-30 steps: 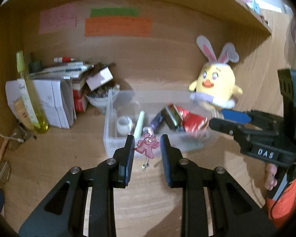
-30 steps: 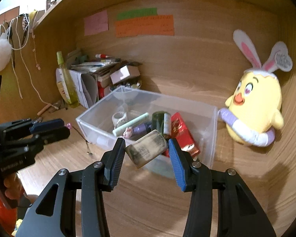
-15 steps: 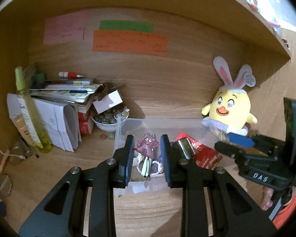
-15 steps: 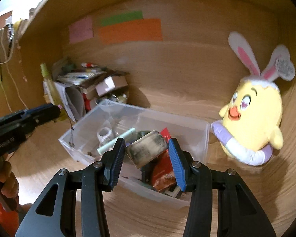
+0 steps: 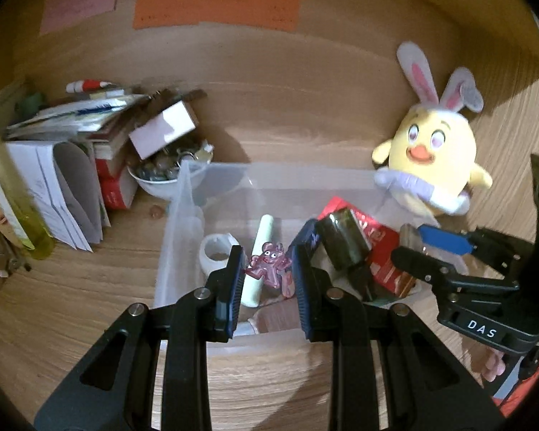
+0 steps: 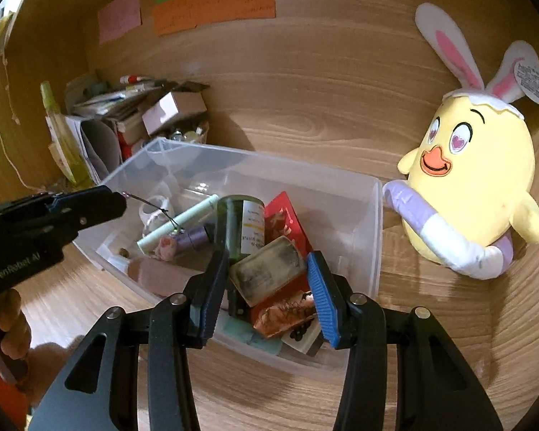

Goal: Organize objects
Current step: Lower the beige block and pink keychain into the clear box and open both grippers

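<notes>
A clear plastic bin (image 5: 183,215) (image 6: 372,222) stands on the wooden desk, holding a tape roll (image 5: 215,251), a pale green stick (image 5: 262,237), a dark green bottle (image 6: 239,226) and a red packet (image 6: 285,219). My left gripper (image 5: 267,269) is shut on a small pink figure charm (image 5: 267,264), held over the bin's inside. My right gripper (image 6: 267,273) is shut on a worn grey-tan block (image 6: 269,273), also over the bin, at its near right part. In the right wrist view the left gripper (image 6: 122,197) shows with the charm's thin cord hanging from it.
A yellow chick plush (image 6: 470,186) with rabbit ears sits right of the bin. Left of it are a white bowl of small items (image 5: 154,176), a small box (image 5: 165,133), stacked papers and books (image 5: 64,165) and a yellow-green bottle (image 5: 10,186). Coloured notes (image 6: 215,3) hang on the back wall.
Both grippers have moved forward and down with their loads, from in front of the bin to over its inside. The bin and plush look nearer.
</notes>
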`<act>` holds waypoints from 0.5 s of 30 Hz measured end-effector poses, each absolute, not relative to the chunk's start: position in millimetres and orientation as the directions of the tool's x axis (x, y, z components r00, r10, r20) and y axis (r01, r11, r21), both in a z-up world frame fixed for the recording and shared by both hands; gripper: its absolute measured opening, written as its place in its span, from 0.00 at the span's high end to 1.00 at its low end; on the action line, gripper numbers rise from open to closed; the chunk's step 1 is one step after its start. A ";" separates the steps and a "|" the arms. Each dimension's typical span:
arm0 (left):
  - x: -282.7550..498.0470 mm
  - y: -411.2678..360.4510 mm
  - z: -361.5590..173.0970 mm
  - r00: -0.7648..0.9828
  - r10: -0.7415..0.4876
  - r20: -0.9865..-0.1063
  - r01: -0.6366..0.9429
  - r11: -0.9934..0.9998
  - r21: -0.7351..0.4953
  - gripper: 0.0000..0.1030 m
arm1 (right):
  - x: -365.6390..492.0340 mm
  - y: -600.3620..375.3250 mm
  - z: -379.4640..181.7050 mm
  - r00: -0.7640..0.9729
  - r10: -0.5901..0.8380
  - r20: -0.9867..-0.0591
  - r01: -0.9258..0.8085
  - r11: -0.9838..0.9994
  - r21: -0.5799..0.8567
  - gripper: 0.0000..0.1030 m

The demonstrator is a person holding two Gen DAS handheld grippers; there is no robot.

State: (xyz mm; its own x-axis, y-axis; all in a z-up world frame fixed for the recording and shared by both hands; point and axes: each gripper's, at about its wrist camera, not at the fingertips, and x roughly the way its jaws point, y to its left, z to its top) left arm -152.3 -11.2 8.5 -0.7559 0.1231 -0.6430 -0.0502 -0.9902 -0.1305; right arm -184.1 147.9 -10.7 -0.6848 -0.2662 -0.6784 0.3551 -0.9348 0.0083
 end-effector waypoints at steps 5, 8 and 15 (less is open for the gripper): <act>-153.4 -8.6 3.5 -0.743 0.124 -0.658 -0.057 -0.991 -0.123 0.74 | -182.7 146.5 -10.5 -0.688 -0.256 -0.678 0.354 -0.935 -0.006 0.53; -155.2 -9.7 1.8 -0.731 0.129 -0.670 -0.056 -0.990 -0.130 0.72 | -180.2 147.4 -7.3 -0.702 -0.253 -0.666 0.347 -0.938 -0.010 0.41; -147.3 -11.5 7.1 -0.731 0.126 -0.670 -0.053 -0.990 -0.129 0.60 | -171.9 153.3 7.5 -0.723 -0.276 -0.634 0.343 -0.939 0.018 0.33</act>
State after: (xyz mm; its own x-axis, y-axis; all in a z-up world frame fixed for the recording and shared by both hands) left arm -147.3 -11.5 7.1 -0.7314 0.1260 -0.6702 -0.0527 -0.9903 -0.1287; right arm -171.9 153.3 7.5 -0.7227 -0.2763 -0.6335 0.3432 -0.9391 0.0179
